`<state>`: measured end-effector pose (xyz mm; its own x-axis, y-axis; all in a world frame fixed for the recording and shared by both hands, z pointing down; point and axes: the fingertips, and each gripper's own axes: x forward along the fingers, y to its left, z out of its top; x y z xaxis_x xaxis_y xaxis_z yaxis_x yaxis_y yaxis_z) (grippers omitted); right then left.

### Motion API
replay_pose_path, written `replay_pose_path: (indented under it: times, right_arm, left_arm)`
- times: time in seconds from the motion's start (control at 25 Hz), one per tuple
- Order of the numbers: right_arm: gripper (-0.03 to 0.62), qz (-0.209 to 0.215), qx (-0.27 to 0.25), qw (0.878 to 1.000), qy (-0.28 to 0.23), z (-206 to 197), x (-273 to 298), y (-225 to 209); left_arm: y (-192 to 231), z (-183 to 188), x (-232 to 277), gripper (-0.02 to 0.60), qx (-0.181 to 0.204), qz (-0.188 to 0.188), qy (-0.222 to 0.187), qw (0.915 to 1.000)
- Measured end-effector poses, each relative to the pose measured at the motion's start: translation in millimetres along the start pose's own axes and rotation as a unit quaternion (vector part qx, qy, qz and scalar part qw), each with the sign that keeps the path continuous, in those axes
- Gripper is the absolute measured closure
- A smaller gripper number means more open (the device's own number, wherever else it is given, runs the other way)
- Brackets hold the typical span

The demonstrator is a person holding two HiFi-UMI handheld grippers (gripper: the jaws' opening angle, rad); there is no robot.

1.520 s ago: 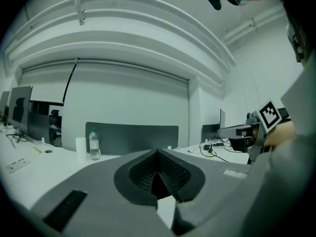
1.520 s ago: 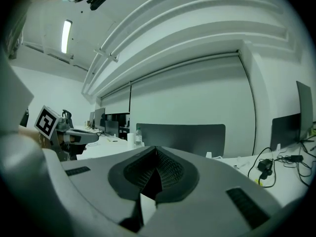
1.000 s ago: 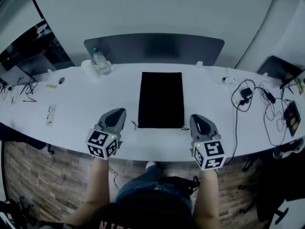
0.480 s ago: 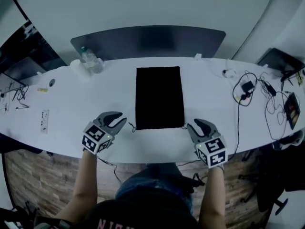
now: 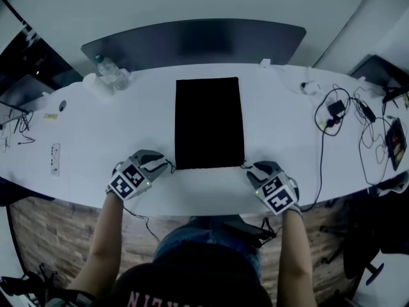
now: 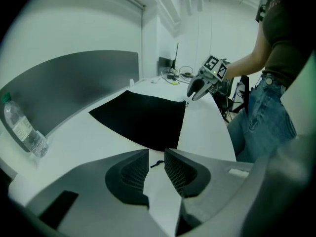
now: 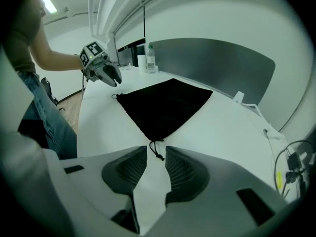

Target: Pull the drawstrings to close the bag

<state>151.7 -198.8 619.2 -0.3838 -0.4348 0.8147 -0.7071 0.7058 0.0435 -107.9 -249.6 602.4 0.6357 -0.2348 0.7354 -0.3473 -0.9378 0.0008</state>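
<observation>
**Left gripper (image 5: 166,165) and right gripper (image 5: 250,169) open at the cord ends of the drawstring bag (image 5: 209,121)**

Left gripper (image 6: 156,156) has its jaws spread, having just been opening. The short dark end of the left drawstring (image 6: 156,163) lies on the white table (image 5: 96,133) between the ribbed pads, and neither pad presses on it. Right gripper (image 7: 156,154) is likewise released. Its jaws have just swung wide and then narrowed a little, and the knotted right drawstring (image 7: 157,151) trails from the bag's corner into the gap between them without being pinched.

From the head view, the black bag lies flat in the middle of the table. Its mouth edge is nearest the person, and one gripper is angled down at each near corner. The left drawstring (image 5: 172,167) and right drawstring (image 5: 245,165) poke out sideways just beside the jaws.

Each gripper also shows in the other's view across the bag (image 6: 143,117) (image 7: 165,105): the right gripper (image 6: 200,89) from the left side, and the left gripper (image 7: 111,77) from the right.

A water bottle (image 5: 108,69) stands at the far left of the table, well apart from the bag. Cables (image 5: 332,117) sprawl at the far right. A dark curved partition (image 5: 192,40) backs the table.
</observation>
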Motion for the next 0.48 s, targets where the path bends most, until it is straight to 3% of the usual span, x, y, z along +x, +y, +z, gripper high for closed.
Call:
replay_pose_path:
  times: [0.24,0.48]
  right_arm:
    - [0.490,0.045,-0.048,0.996,0.060,-19.9,24.9,-0.8]
    - [0.501,0.071,-0.063,0.994,0.058,-17.3,29.2,1.1]
  left_arm:
    - [-3.7,-13.1,20.5,0.462,0.059,-0.035,0.064,0.9956]
    - [-1.8,-24.3,35.0,0.454,0.129,-0.068,0.113,0.9828]
